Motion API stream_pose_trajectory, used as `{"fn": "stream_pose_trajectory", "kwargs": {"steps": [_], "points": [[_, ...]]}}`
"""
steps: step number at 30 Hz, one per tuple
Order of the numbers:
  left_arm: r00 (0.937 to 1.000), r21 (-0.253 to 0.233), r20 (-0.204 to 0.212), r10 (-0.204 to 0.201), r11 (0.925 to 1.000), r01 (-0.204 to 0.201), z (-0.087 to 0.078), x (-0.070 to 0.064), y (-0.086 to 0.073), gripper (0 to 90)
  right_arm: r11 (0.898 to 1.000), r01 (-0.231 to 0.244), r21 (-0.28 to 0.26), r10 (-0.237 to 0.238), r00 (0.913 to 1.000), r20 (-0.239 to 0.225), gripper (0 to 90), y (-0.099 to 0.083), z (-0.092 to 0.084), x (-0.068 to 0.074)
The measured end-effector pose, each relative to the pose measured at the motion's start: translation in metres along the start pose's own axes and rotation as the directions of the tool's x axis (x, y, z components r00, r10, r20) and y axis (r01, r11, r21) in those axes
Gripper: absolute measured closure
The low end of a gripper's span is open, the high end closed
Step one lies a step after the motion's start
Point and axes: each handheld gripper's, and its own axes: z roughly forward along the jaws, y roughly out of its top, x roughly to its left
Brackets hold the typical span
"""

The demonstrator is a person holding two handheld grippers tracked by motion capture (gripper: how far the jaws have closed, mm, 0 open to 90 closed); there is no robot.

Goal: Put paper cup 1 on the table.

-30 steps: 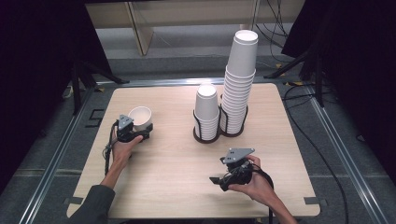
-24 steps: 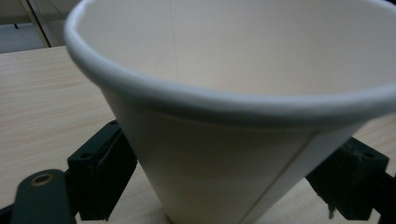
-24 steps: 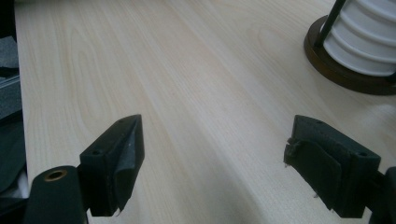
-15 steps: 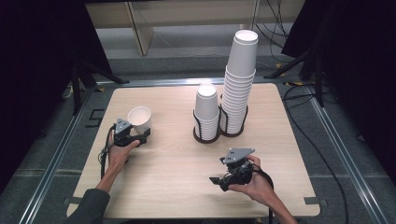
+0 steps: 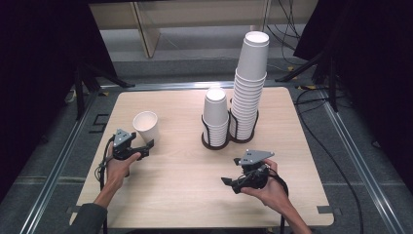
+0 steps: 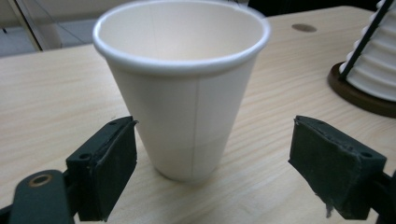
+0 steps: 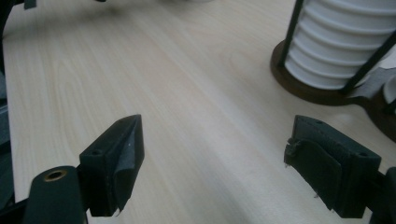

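Standing upright, paper cup between left gripper pads, apart, untouched; right gripper apart, empty; cup holder cropped.

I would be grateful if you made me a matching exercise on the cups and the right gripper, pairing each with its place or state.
Things:
1. single paper cup
2. short cup stack
3. tall cup stack
4. right gripper

Places or states:
A. rises highest, in the right-hand wire holder
B. stands alone, mouth up, on the table's left side
C. open over bare wood near the front edge
D. lower pile, in the left-hand wire holder

Pairs: 1-B, 2-D, 3-A, 4-C
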Motion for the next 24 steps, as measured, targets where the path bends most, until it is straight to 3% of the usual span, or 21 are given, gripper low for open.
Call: {"fn": "stream_pose_trajectory", "kwargs": {"steps": [4,9,14,18,21,24], "points": [[0.9999,-0.013,0.015,0.007,0.9999,-0.007,-0.012,-0.012,0.003,14.4,0.999,-0.024,-0.034,0.025,0.9992,0.031,18.8,0.000,-0.004,-0.004],[0.9991,-0.082,0.041,-0.005,0.9966,0.008,-0.034,-0.031,0.008,14.4,0.995,-0.064,-0.076,0.068,0.9961,0.055,18.7,0.000,-0.012,-0.011],[0.9982,-0.091,0.059,-0.006,0.9958,0.012,-0.054,-0.053,0.010,14.4,0.991,-0.077,-0.106,0.086,0.9926,0.086,19.0,0.000,-0.018,-0.015],[0.9949,-0.107,0.101,0.009,0.9942,0.002,-0.064,-0.071,0.008,14.4,0.988,-0.095,-0.118,0.108,0.9885,0.106,18.8,0.000,-0.023,-0.020],[0.9940,-0.106,0.103,0.037,0.9941,-0.026,-0.070,-0.079,0.006,14.4,0.986,-0.109,-0.123,0.124,0.9846,0.124,18.8,-0.002,-0.028,-0.026],[0.9911,-0.093,0.129,0.032,0.9955,-0.020,-0.074,-0.084,0.002,14.4,0.986,-0.116,-0.120,0.132,0.9809,0.143,18.7,-0.003,-0.030,-0.028]]}}
